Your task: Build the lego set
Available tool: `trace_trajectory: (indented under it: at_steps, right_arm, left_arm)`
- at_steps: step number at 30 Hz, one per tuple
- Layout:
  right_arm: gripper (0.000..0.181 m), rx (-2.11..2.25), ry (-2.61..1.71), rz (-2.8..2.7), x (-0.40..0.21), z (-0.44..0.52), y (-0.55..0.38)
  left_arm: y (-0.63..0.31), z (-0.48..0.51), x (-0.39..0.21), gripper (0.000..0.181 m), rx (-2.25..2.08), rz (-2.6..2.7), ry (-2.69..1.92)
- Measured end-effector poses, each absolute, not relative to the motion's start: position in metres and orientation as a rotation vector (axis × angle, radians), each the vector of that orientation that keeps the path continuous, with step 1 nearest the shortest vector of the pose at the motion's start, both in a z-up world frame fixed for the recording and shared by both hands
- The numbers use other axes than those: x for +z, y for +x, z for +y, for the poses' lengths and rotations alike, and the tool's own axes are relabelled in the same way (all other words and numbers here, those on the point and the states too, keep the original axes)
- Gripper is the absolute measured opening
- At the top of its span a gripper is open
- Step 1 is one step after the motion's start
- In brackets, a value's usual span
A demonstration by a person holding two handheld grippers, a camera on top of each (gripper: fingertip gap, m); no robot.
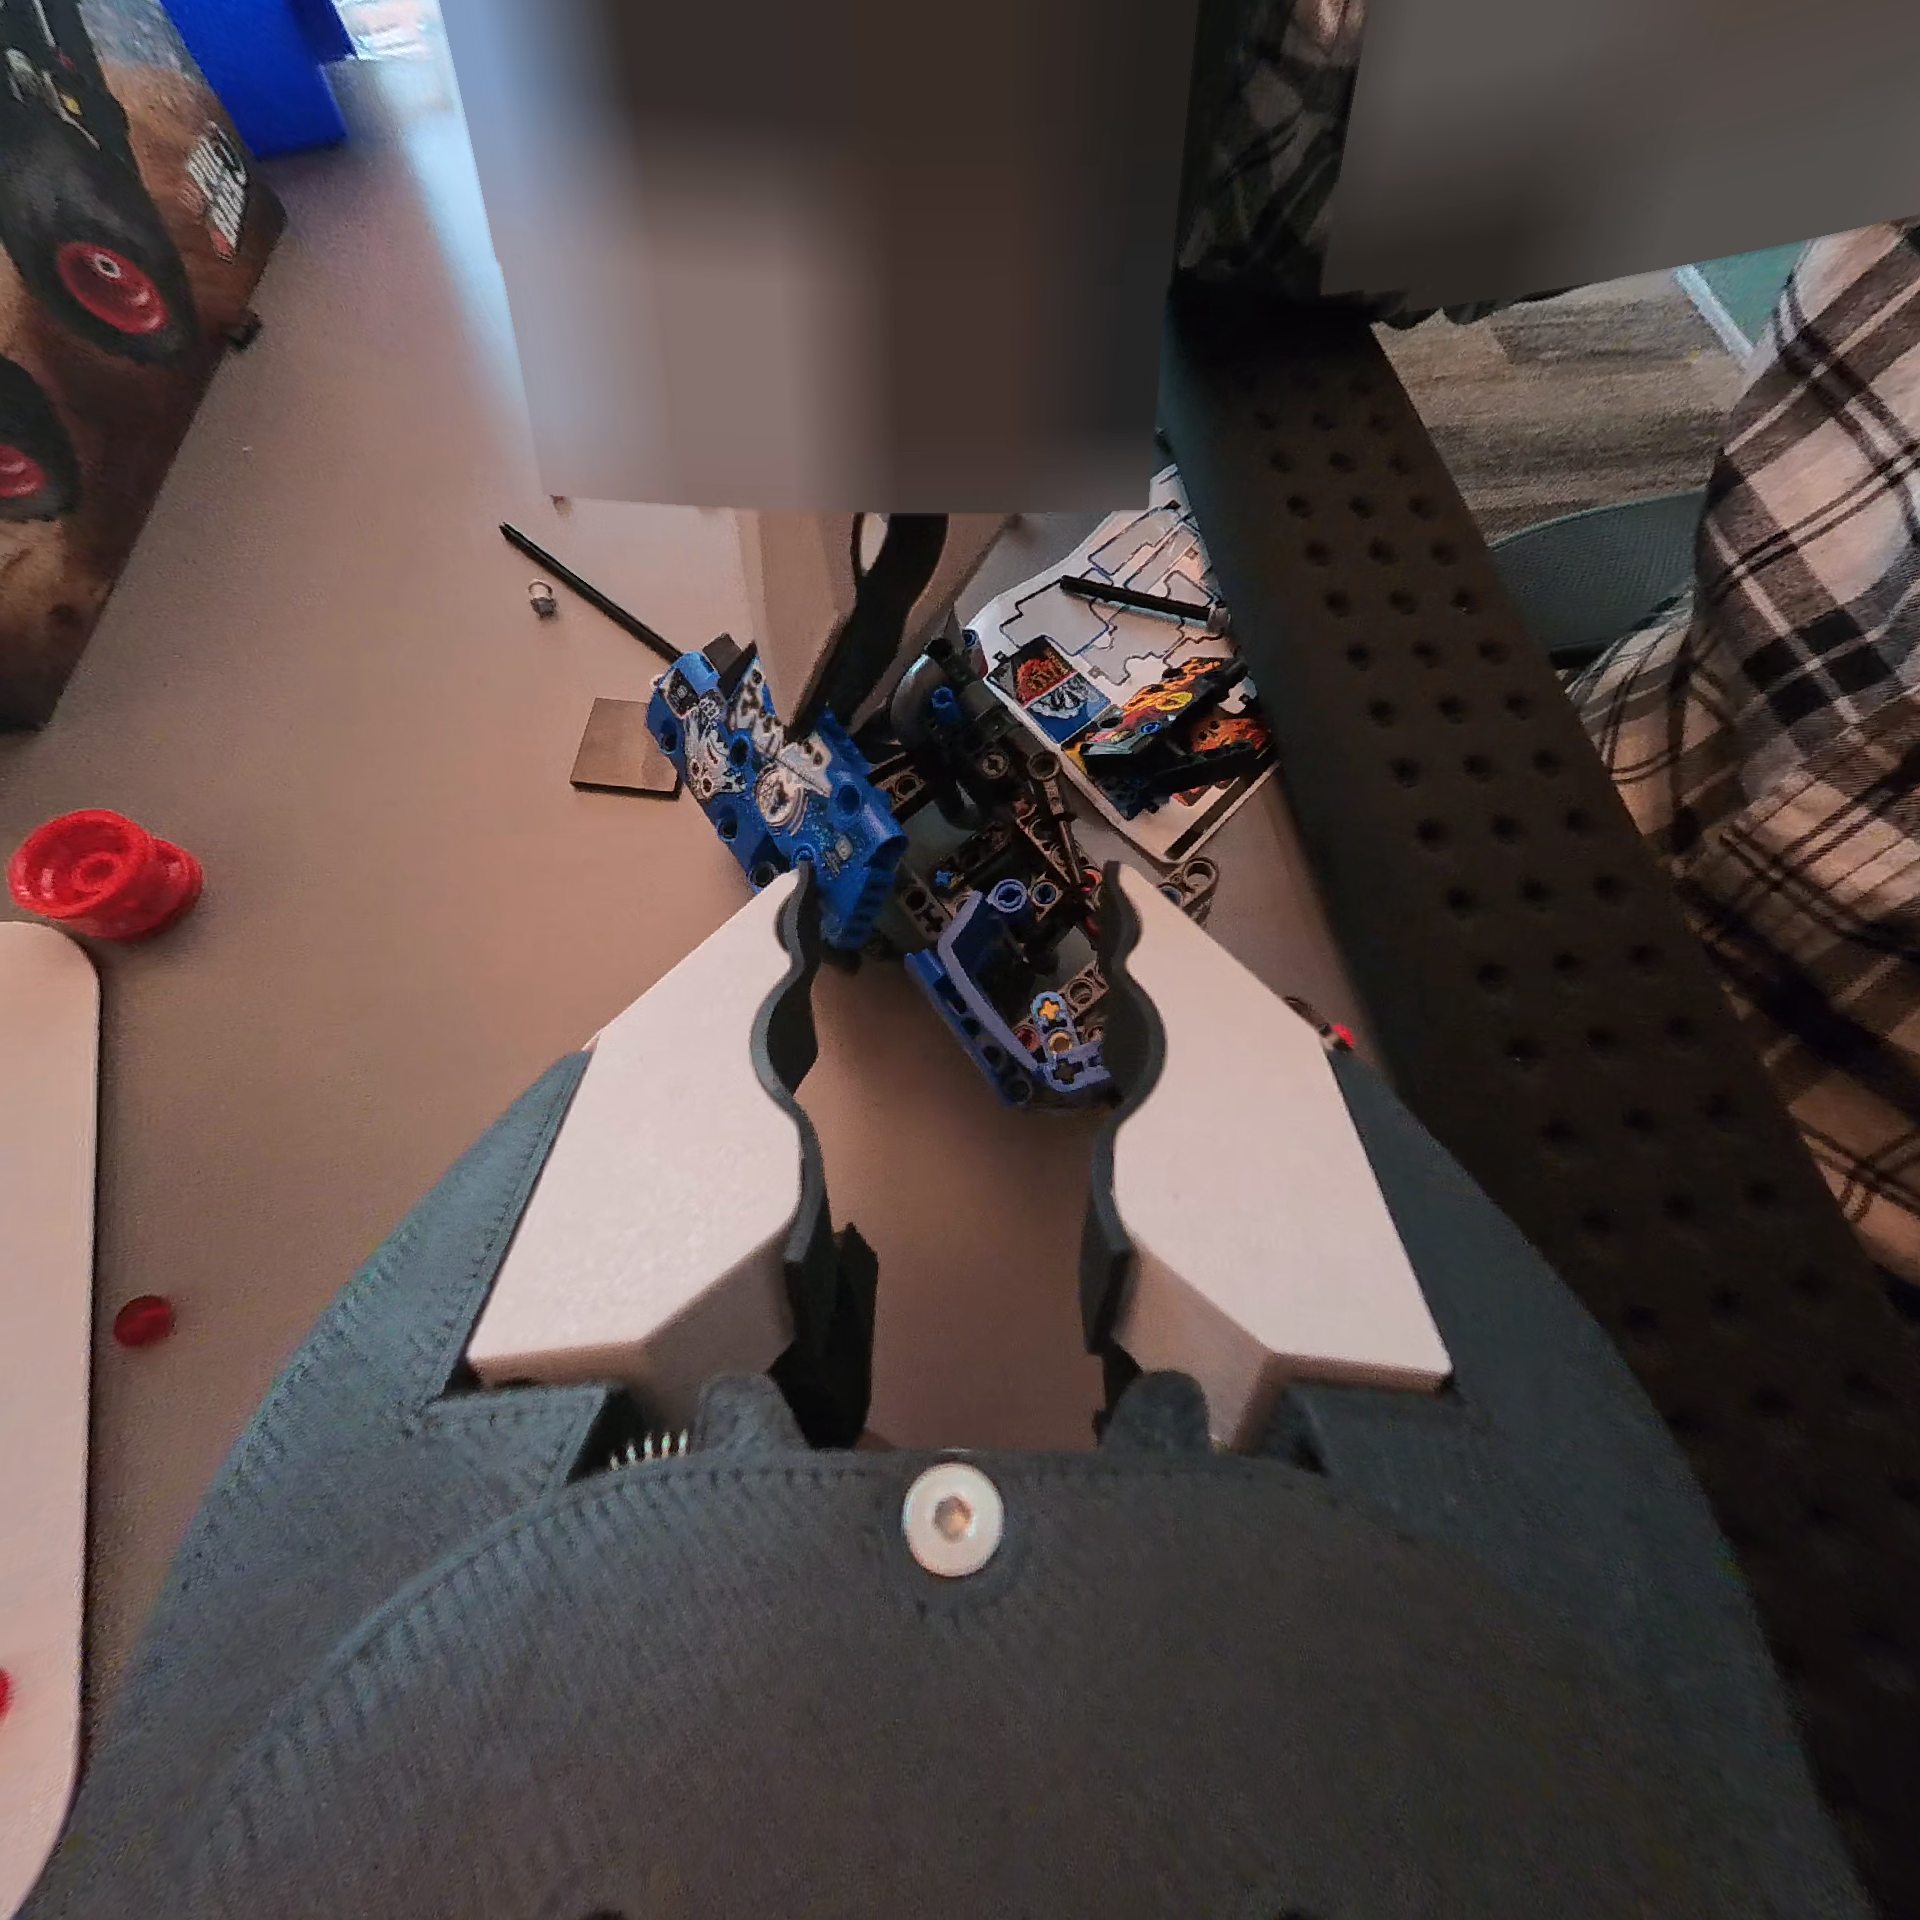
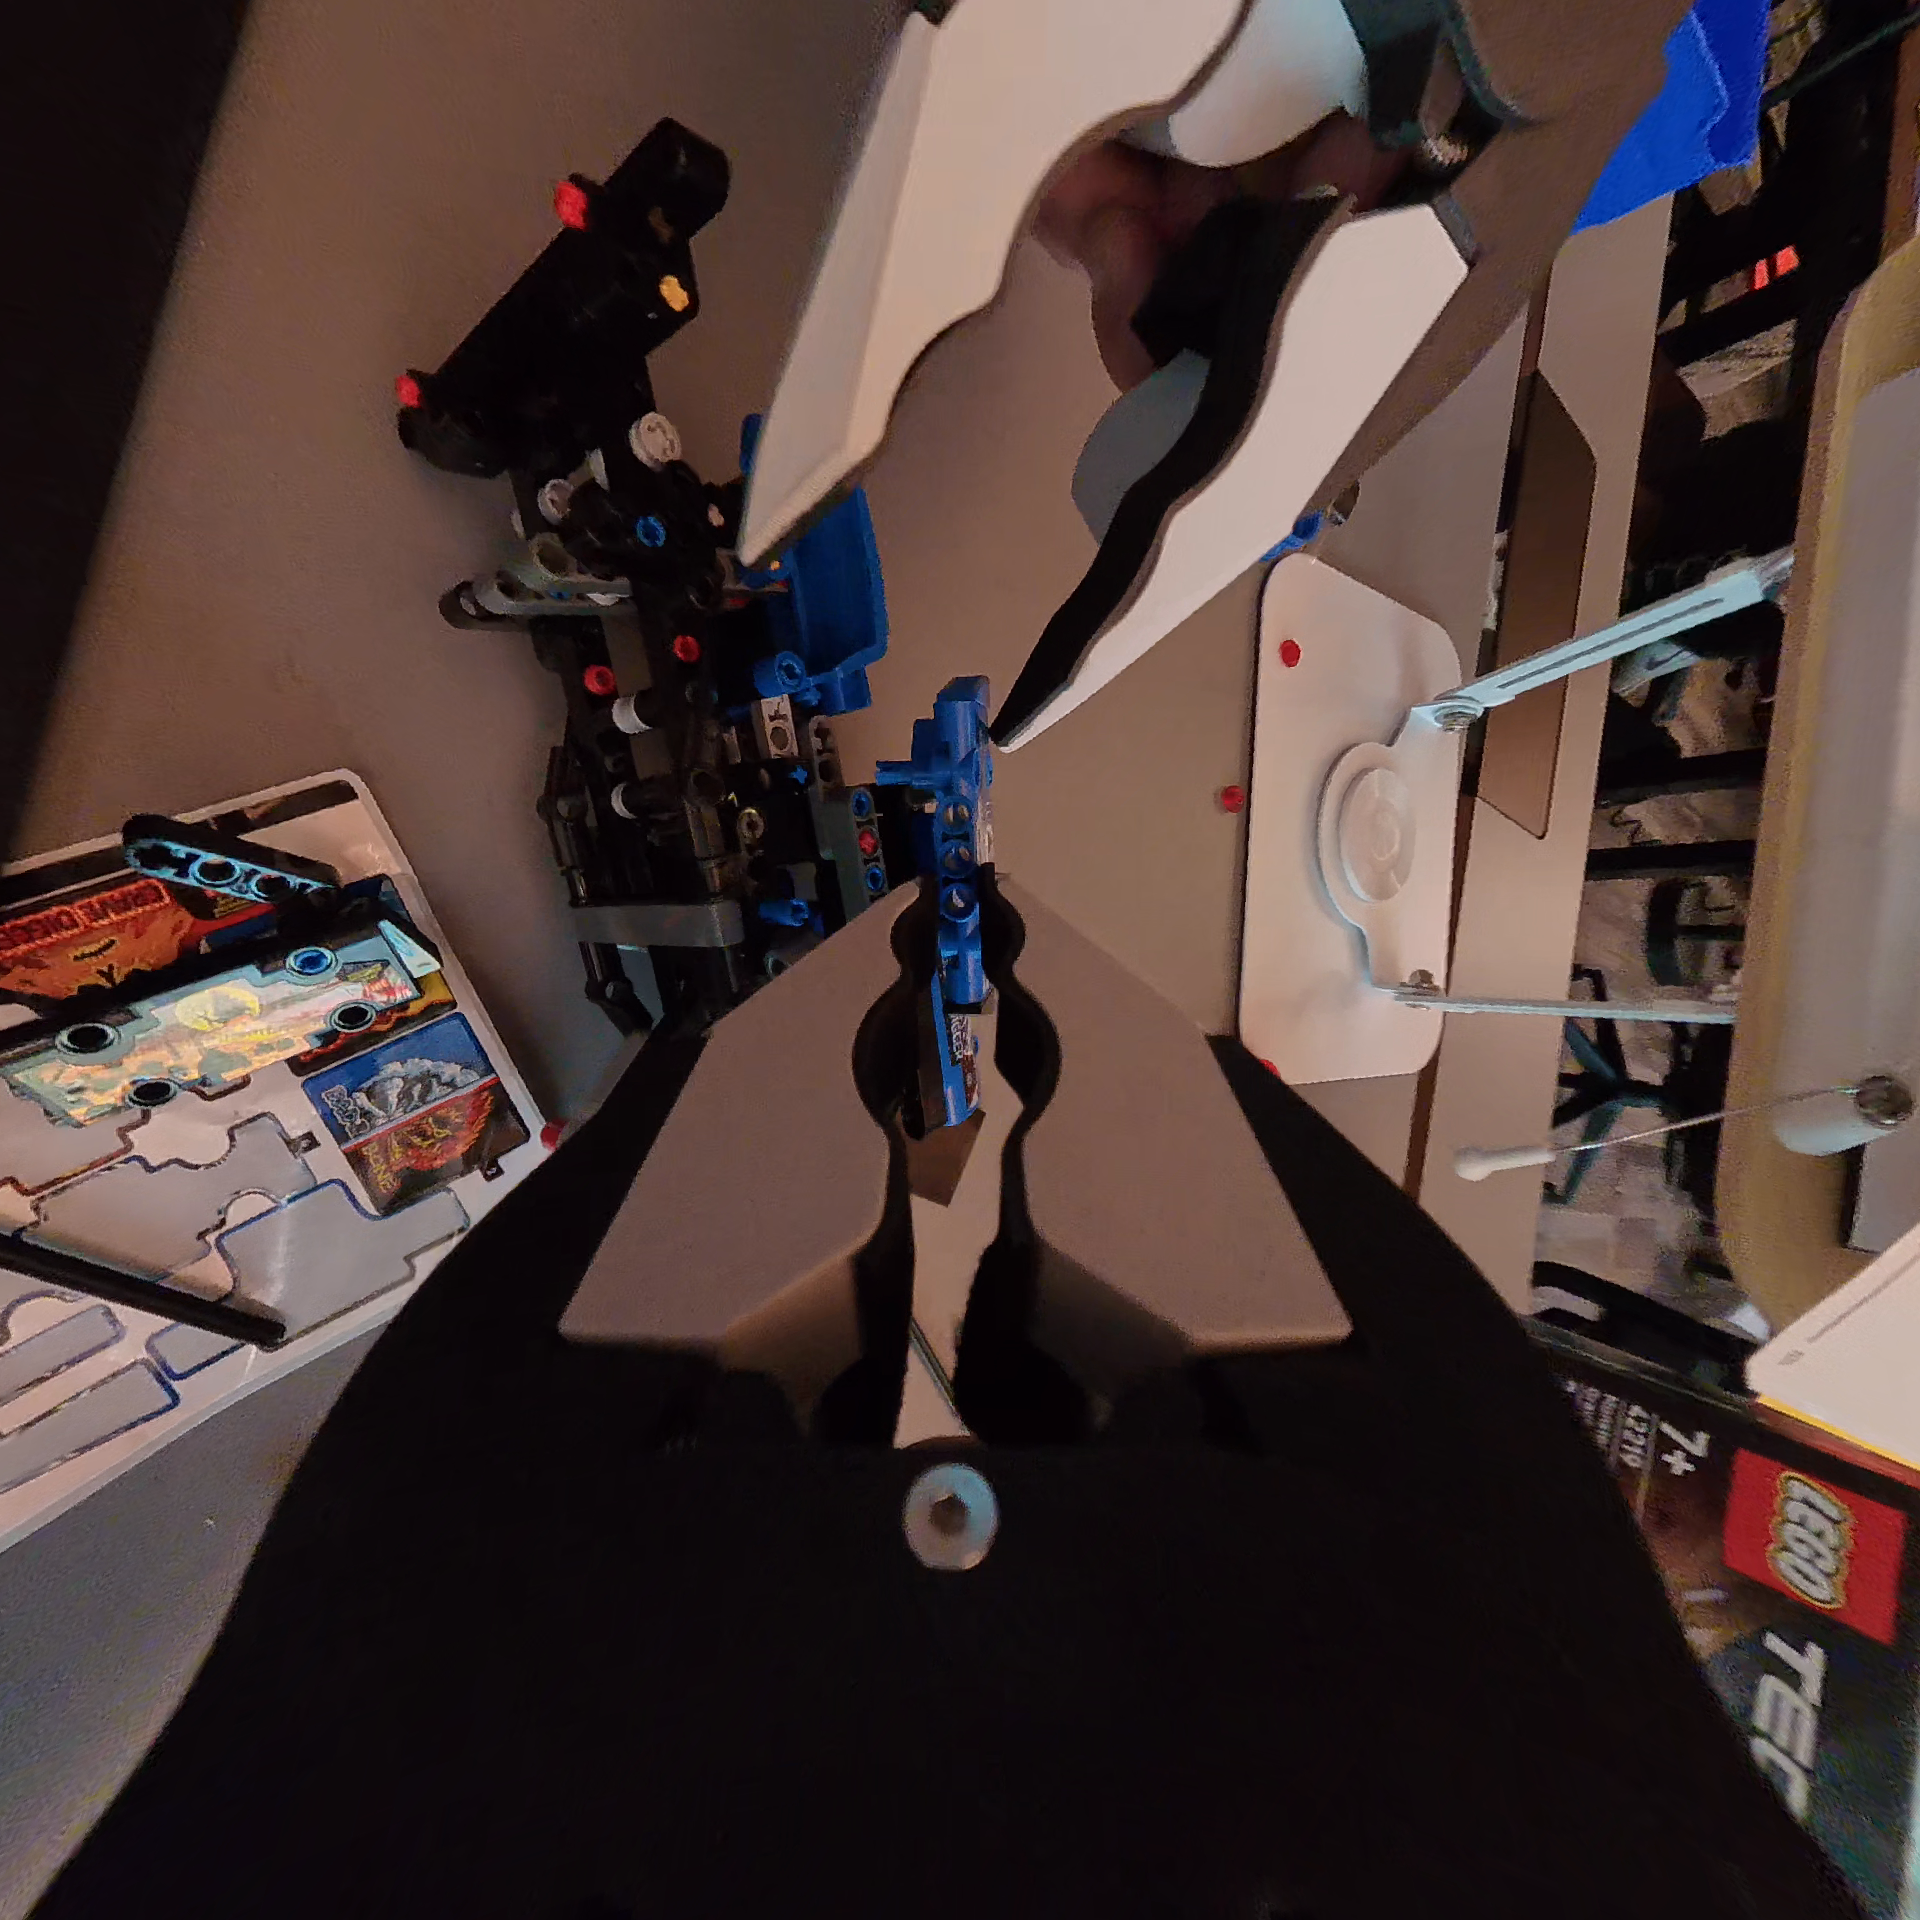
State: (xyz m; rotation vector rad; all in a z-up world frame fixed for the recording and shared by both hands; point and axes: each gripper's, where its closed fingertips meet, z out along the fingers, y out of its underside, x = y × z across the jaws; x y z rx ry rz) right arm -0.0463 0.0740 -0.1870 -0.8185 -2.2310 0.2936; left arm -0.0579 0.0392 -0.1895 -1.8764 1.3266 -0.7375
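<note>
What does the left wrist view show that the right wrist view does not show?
Only the left wrist view shows the red wheel on the table. Only the right wrist view shows the right gripper shut on the blue panel. Both show the lego chassis, the sticker sheet and the open left gripper.

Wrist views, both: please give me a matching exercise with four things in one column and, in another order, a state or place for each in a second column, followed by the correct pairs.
Things:
1. left gripper
2. right gripper
3. red wheel
4. sticker sheet

States or places:
A. has loose decorated panels lying on it
B. shut on the blue panel
C. open, fingertips at the lego model
D. on the table, apart from the model

Pairs: 1-C, 2-B, 3-D, 4-A
</note>
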Motion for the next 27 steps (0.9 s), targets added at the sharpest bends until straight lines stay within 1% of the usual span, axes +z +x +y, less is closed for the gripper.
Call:
trace_trajectory:
  at_steps: [3, 8, 9, 13, 14, 15, 21, 23, 25, 27]
  right_arm:
    - [0.005, 0.230, -0.769, -2.245, -0.188, 0.072, -0.046]
    - [0.005, 0.238, -0.742, -2.288, -0.190, 0.064, -0.040]
    - [0.005, 0.245, -0.740, -2.296, -0.190, 0.062, -0.040]
    - [0.005, 0.219, -0.769, -2.310, -0.194, 0.064, -0.039]
    - [0.000, 0.246, -0.789, -2.327, -0.195, 0.063, -0.037]
    - [0.000, 0.261, -0.801, -2.331, -0.196, 0.063, -0.037]
    - [0.000, 0.343, -0.843, -2.308, -0.192, 0.062, -0.038]
    - [0.011, 0.385, -0.880, -2.257, -0.184, 0.067, -0.041]
    - [0.016, 0.449, -0.916, -2.239, -0.179, 0.068, -0.043]
    - [0.027, 0.573, -0.964, -2.286, -0.180, 0.058, -0.043]
  left_arm:
    - [-0.057, 0.040, -0.191, 0.047, -0.772, 1.299, -1.890]
    - [-0.057, 0.045, -0.195, 0.026, -0.782, 1.261, -1.907]
    - [-0.056, 0.045, -0.197, 0.024, -0.782, 1.268, -1.918]
    - [-0.056, 0.045, -0.198, 0.023, -0.771, 1.279, -1.920]
    - [-0.056, 0.043, -0.198, 0.019, -0.773, 1.289, -1.921]
    - [-0.054, 0.043, -0.198, 0.017, -0.774, 1.296, -1.918]
    - [-0.054, 0.045, -0.199, 0.020, -0.772, 1.289, -1.914]
    - [-0.054, 0.044, -0.199, 0.019, -0.780, 1.289, -1.913]
    - [-0.054, 0.043, -0.198, 0.018, -0.776, 1.296, -1.912]
    - [-0.052, 0.043, -0.198, 0.017, -0.780, 1.299, -1.910]
